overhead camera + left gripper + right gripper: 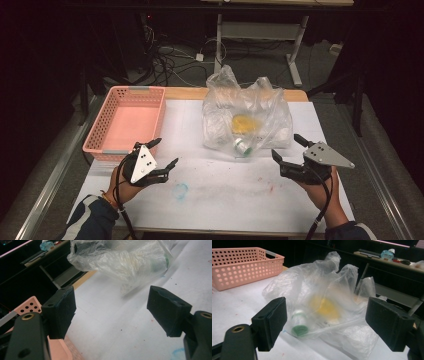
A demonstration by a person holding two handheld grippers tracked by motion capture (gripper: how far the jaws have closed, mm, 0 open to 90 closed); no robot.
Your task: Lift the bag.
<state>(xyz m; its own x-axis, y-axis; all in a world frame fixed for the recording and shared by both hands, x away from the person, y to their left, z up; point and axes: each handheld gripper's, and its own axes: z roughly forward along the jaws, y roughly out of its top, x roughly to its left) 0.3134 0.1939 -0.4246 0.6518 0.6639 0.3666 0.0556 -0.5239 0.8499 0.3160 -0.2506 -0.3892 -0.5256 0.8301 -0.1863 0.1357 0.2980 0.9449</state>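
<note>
We see a clear plastic bag (246, 112) lying mid-table, ahead of and apart from both grippers, with a green-capped bottle (299, 323) and something yellow inside; no writing is legible. Our left gripper (159, 152), beside a pink basket (125, 122), and right gripper (287, 148) both hover with jaws wide, holding nothing.

I'm working in what looks like a lab: a white-covered table (210, 195) in a dark room. Loose cables (170, 60) sprawl across the floor behind it, beside a height-adjustable desk frame (260, 35).
</note>
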